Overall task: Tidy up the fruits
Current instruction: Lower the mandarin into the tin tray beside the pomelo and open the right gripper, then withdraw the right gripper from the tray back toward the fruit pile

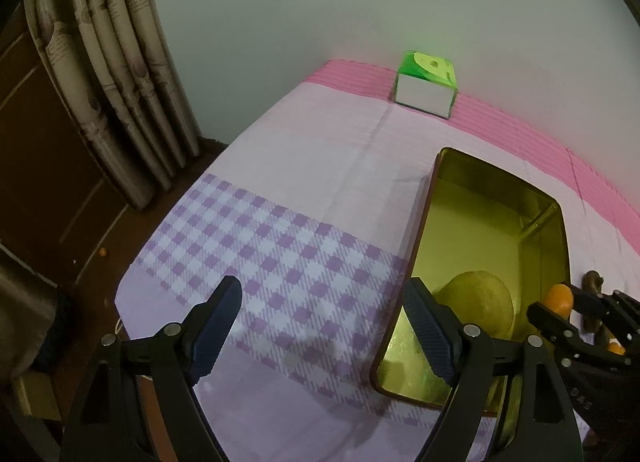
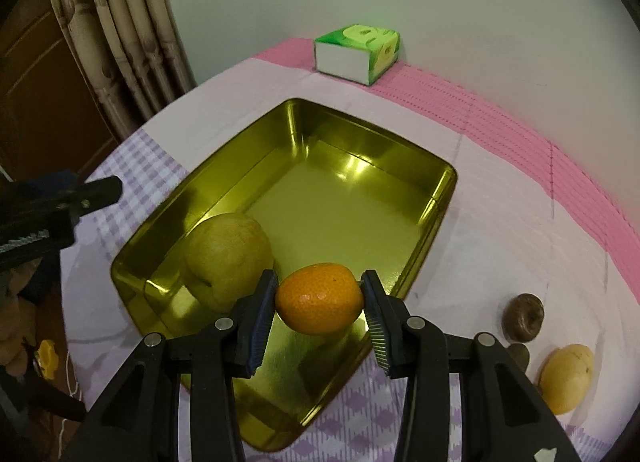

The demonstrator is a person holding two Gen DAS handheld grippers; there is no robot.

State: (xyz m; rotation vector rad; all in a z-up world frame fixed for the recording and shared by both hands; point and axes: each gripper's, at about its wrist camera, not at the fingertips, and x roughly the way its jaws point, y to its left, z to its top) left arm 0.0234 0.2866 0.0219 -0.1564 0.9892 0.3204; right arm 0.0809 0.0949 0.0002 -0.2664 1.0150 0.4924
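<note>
Orange [image 2: 319, 299] pinched between both pads of the right gripper [image 2: 320, 302], held over the near end of the gold tin [image 2: 436, 198]. A pale pear [image 2: 226, 252] lies inside the tin, just left of the orange. Left gripper [image 1: 326, 326] hangs open and empty above the checked cloth [image 1: 280, 246], beside the tin. On the cloth to the right: a brown fruit [image 2: 523, 317] and a yellow one [image 2: 566, 378] (kinds unclear). Green tissue box [image 2: 358, 53] by the wall.
</note>
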